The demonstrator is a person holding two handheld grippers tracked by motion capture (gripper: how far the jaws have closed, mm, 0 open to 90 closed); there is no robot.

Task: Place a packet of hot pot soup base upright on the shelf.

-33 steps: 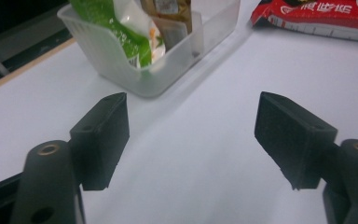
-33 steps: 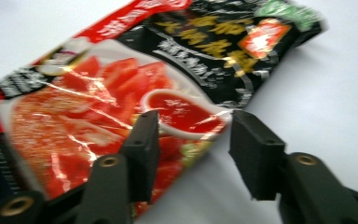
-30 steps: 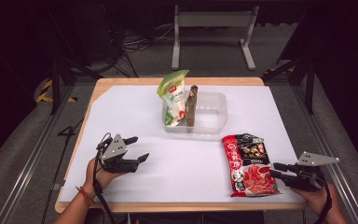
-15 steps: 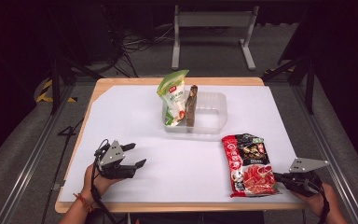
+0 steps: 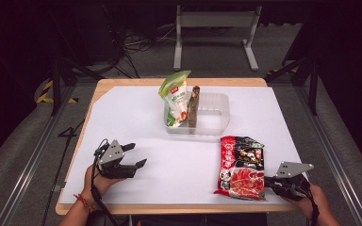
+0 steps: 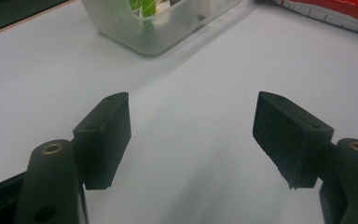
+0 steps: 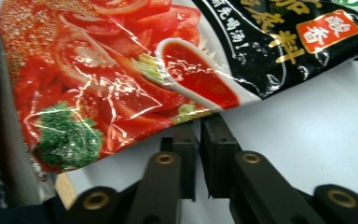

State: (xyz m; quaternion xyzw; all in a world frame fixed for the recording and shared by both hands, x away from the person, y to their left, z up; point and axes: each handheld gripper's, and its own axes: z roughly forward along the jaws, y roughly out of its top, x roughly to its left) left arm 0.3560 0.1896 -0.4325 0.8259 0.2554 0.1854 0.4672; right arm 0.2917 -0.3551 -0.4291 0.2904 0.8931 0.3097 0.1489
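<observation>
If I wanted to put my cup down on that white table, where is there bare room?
Most room is the white sheet left of the clear tray, behind the left gripper. Another bare patch lies right of the tray, behind the red packet. The front right is crowded: packet and right gripper.

High view sits above the near edge of the table, looking fwd and down, far enough back to catch the whole tabletop plus floor beyond.

Left gripper view rides low over the white top near the near-left corner, facing toward the clear tray at mid-table, which the high view shares.

Right gripper view is super close, by the near-right corner, aimed along its jaws at the red sauce packet, same packet as in the high view.
</observation>
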